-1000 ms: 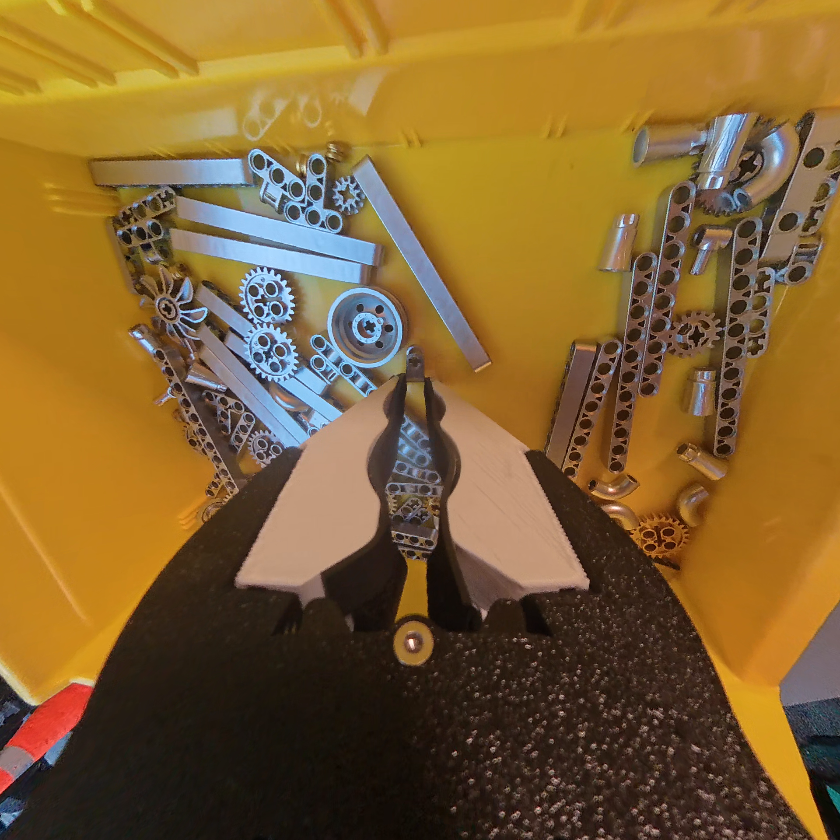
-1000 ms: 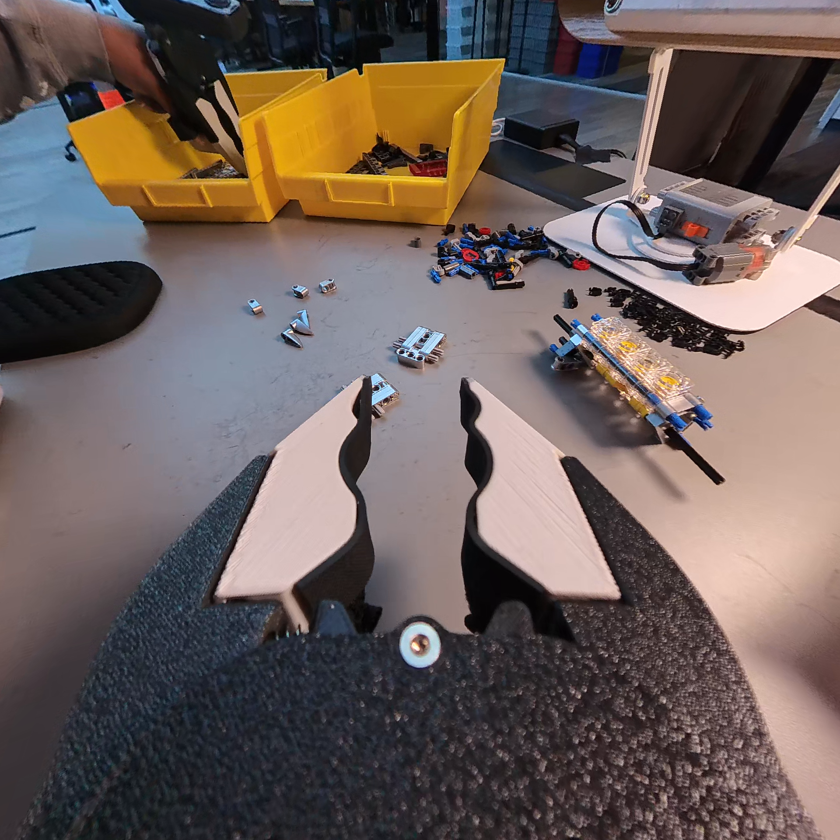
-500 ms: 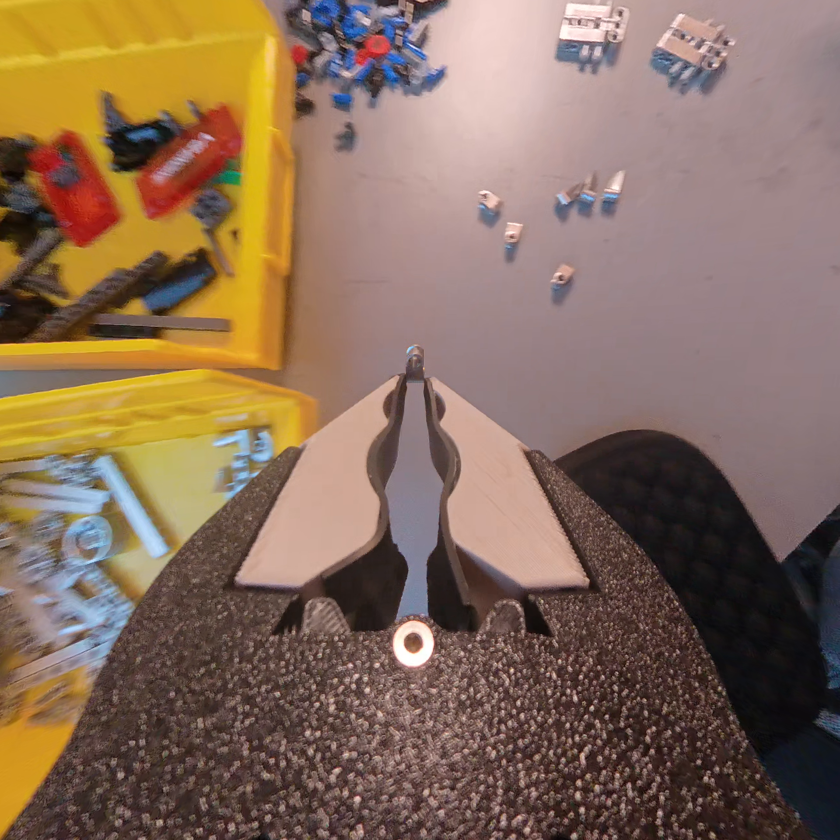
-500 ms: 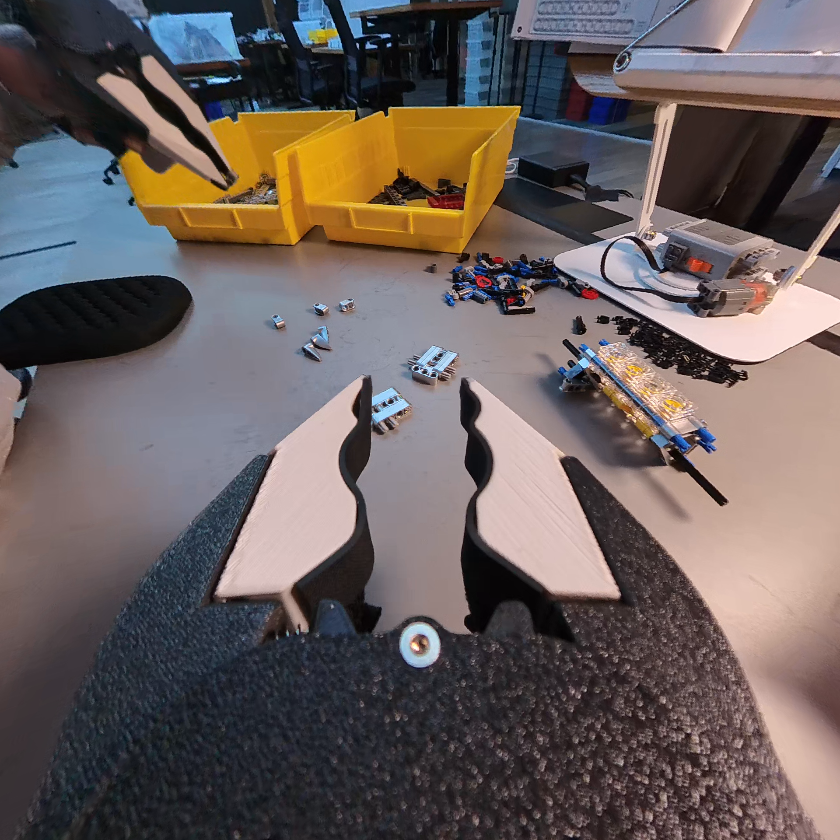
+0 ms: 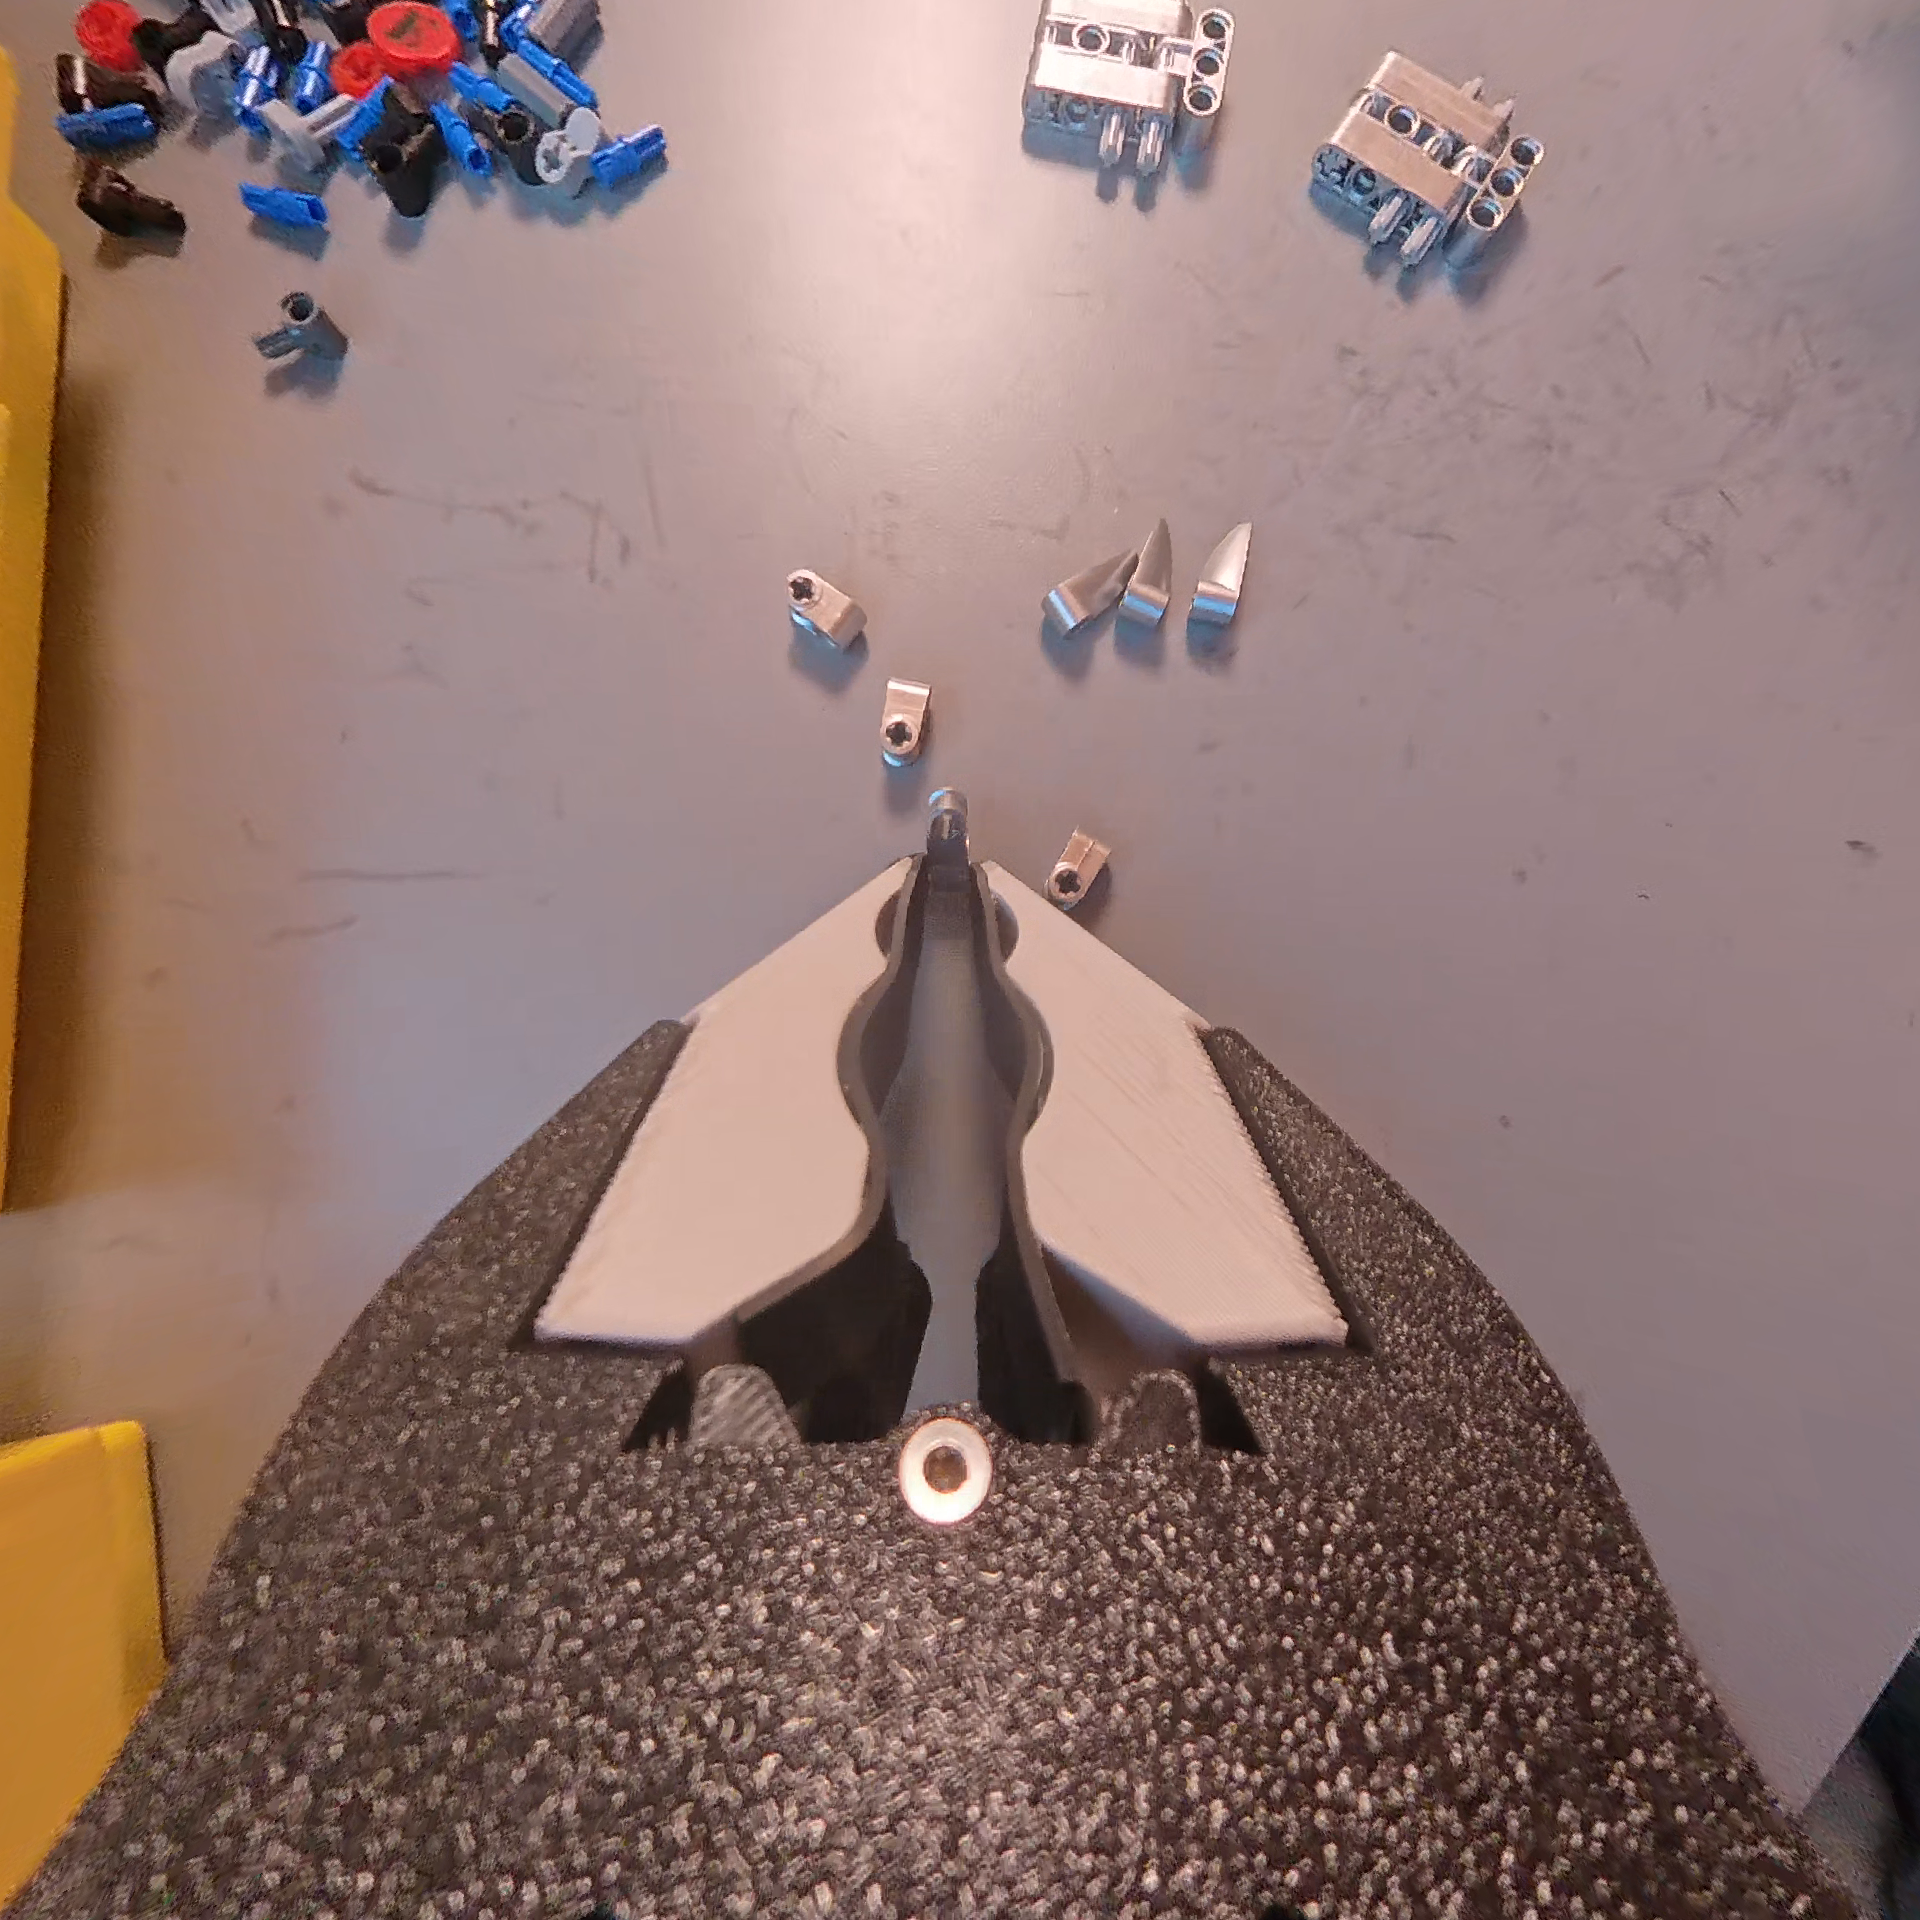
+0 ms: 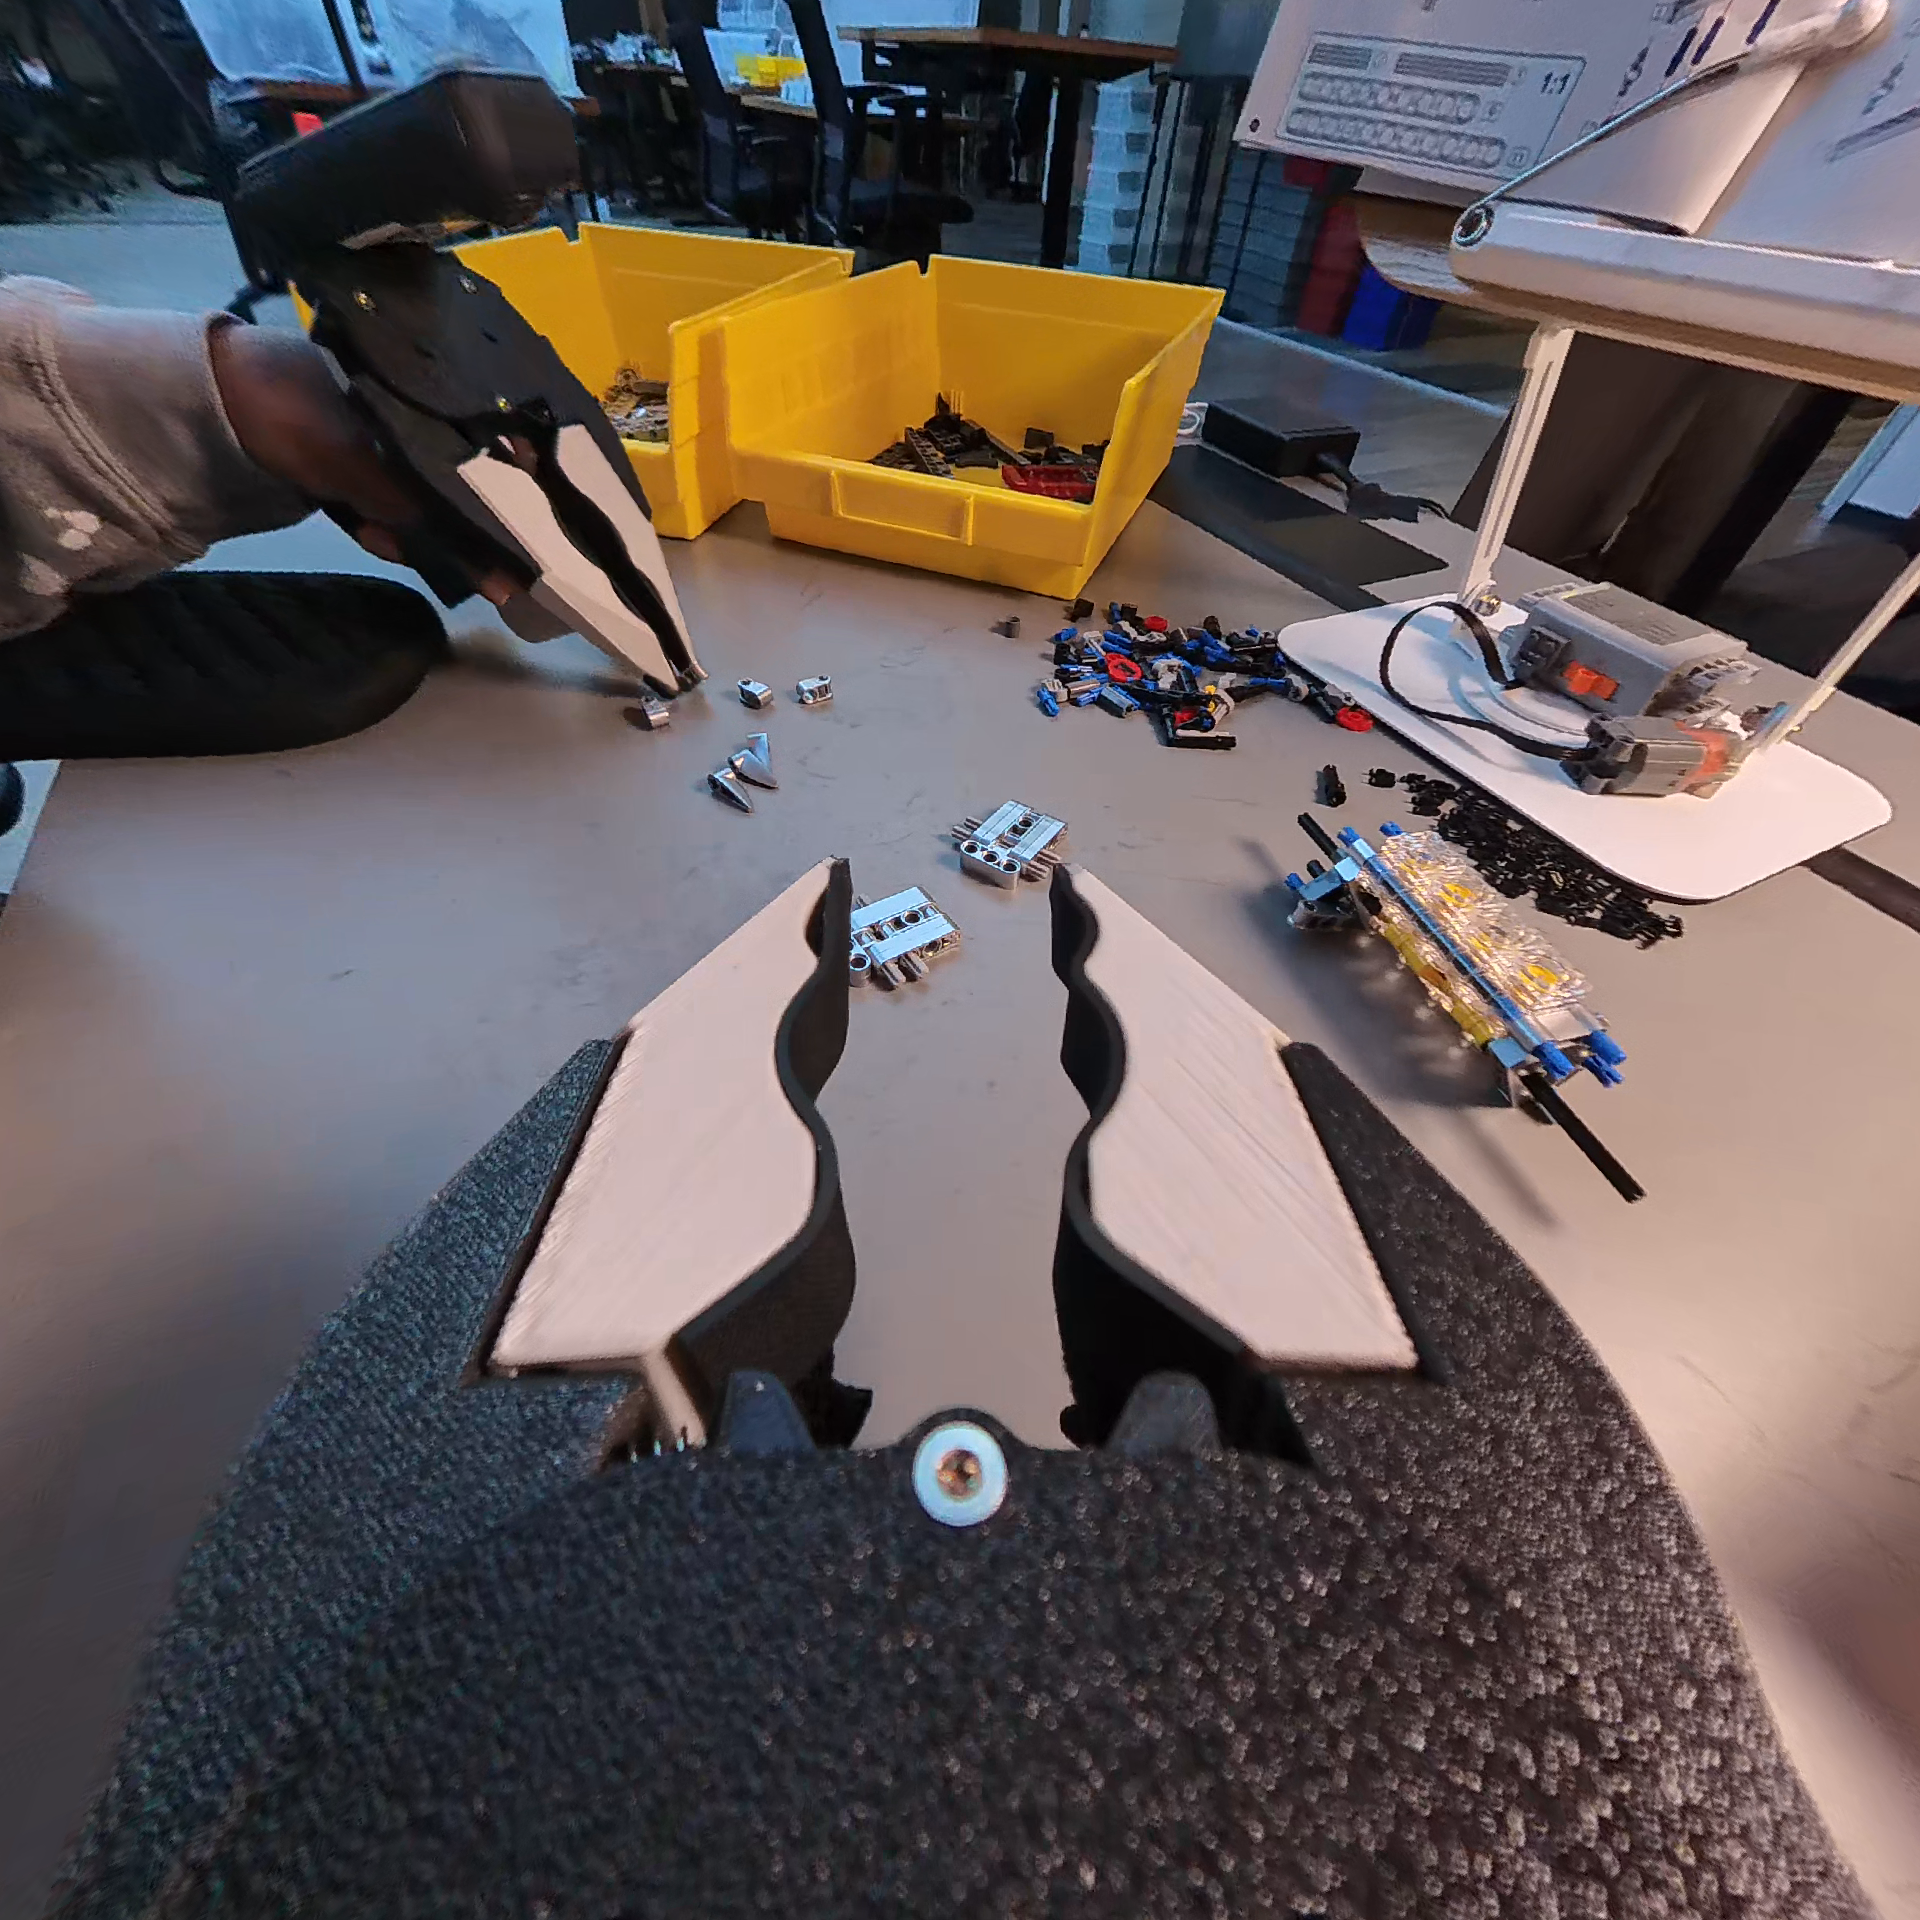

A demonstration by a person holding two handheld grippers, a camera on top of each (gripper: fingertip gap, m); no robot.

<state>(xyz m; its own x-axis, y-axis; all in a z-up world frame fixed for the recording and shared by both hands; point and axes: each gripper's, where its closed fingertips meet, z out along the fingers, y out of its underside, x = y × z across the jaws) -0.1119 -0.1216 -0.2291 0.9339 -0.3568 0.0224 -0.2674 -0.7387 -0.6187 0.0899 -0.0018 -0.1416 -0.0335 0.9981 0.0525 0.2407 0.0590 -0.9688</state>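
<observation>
My left gripper (image 5: pixel 948 868) is shut on a small silver connector piece (image 5: pixel 947 821) and holds it just above the grey table, among three like silver connectors (image 5: pixel 906 717). It shows in the right wrist view too (image 6: pixel 681 681), tips down near the table. Three silver tooth-shaped pieces (image 5: pixel 1143 592) lie just beyond. My right gripper (image 6: pixel 945 883) is open and empty, low over the table, with a silver block assembly (image 6: pixel 899 933) by its left fingertip and a second one (image 6: pixel 1010 840) just ahead.
Two yellow bins (image 6: pixel 966 416) stand at the back left. A pile of blue, black and red small parts (image 6: pixel 1174 675) lies mid-table. A clear-and-blue assembly (image 6: pixel 1455 966) and a white tray (image 6: pixel 1756 842) with motors are at the right. A black pad (image 6: pixel 208 665) lies left. Spacing between my two grippers at the tips: around 25 cm.
My left gripper came out of the yellow bin with the small silver piece and moved down to the table beside the other connectors. My right gripper stayed open, nearly still.
</observation>
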